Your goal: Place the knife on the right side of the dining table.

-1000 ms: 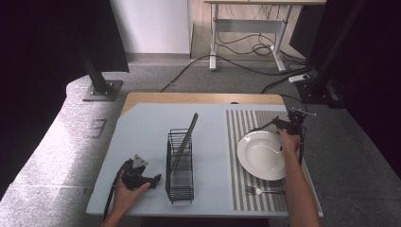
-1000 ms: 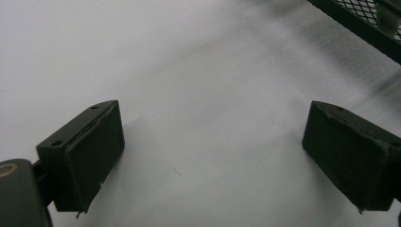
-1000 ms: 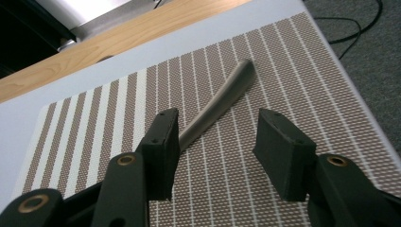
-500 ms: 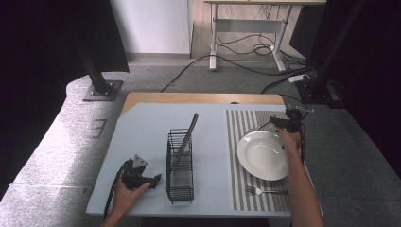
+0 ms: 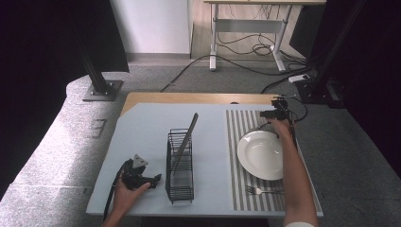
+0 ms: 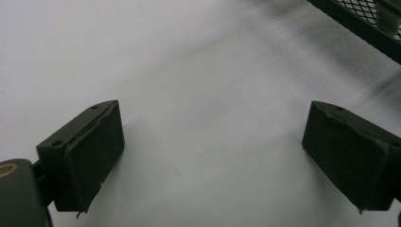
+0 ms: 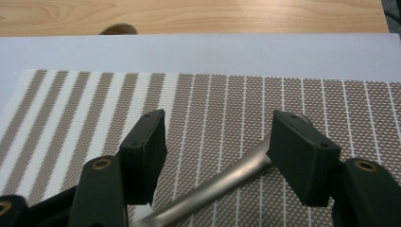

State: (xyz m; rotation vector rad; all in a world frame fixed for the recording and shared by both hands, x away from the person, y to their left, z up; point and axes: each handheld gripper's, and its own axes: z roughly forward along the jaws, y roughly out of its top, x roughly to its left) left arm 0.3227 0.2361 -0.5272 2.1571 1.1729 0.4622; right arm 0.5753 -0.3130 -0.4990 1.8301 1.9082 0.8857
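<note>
Jaws of right gripper [image 7: 215,161] opening over metal handle [image 7: 213,191]; left gripper [image 6: 213,161] agape.

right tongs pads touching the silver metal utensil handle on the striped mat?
Cannot tell. Right gripper view: right tongs open, utensil handle lies between, running behind one pad.

My tongs' matt black pads [image 7: 302,156] flank a brushed metal handle [image 7: 213,189]. It lies on woven striped placemat [image 7: 213,99]. Beyond sits varnished wood tabletop [image 7: 189,14].

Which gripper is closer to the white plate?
Right. The right gripper hovers over the striped mat just beyond the white plate. The left gripper rests far across the table, past the black wire rack.
</note>
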